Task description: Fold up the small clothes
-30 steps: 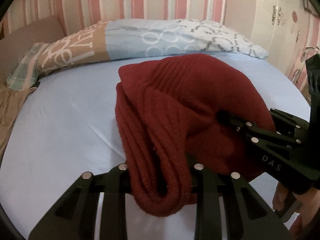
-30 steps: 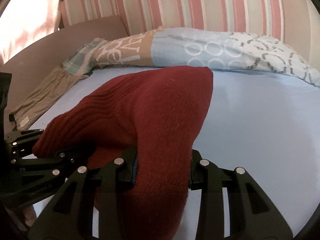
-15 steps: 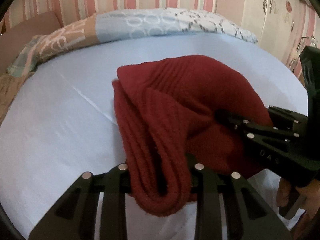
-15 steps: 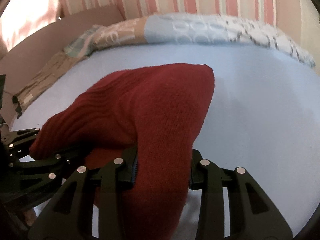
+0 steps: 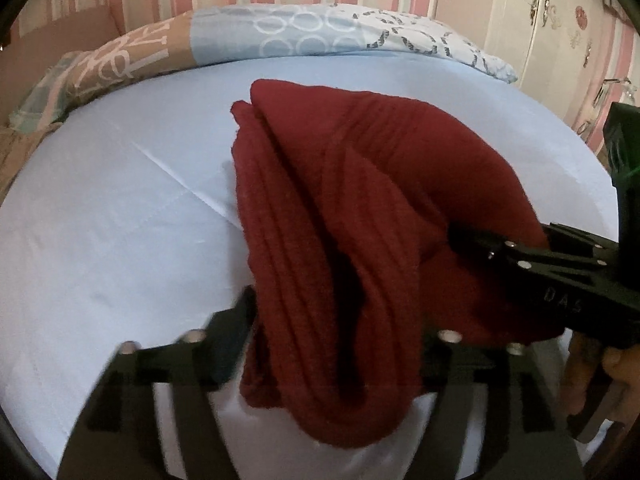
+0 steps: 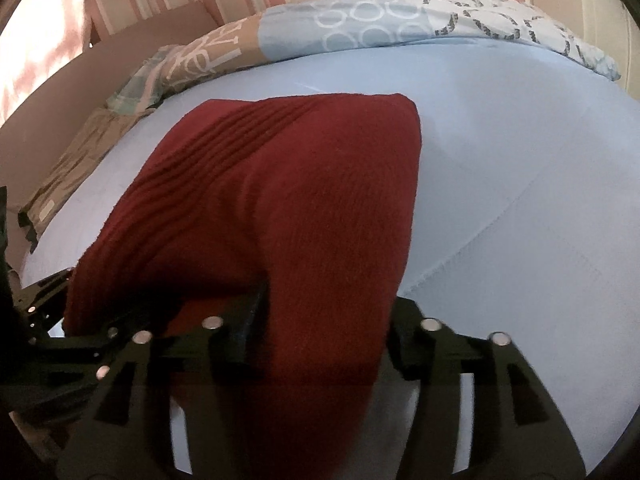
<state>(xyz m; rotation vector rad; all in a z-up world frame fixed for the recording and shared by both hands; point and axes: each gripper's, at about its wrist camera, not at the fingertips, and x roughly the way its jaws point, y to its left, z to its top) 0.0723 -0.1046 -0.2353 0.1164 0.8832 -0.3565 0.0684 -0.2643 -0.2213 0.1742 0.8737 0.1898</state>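
Note:
A dark red ribbed knit garment [image 5: 360,200] lies folded in a thick bundle on the light blue bed sheet [image 5: 120,220]. Its near fold runs between the spread fingers of my left gripper [image 5: 336,332], whose jaws are opening; the cloth sags loosely there. From the right, my right gripper [image 5: 480,248] reaches into the bundle's side. In the right wrist view the garment [image 6: 288,200] passes between the parted fingers of the right gripper [image 6: 326,328], whose jaws are also opening. The left gripper [image 6: 52,300] shows at the left edge.
A patterned blue and tan quilt [image 5: 320,32] lies along the back of the bed below a striped wall. A tan cloth [image 6: 72,160] sits at the bed's left side. A white wardrobe [image 5: 560,20] stands at the right. A hand [image 5: 600,368] holds the right gripper.
Both grippers came down toward the sheet with the red garment, and the bundle settled onto it. Both pairs of jaws then spread apart from their tight hold on the cloth.

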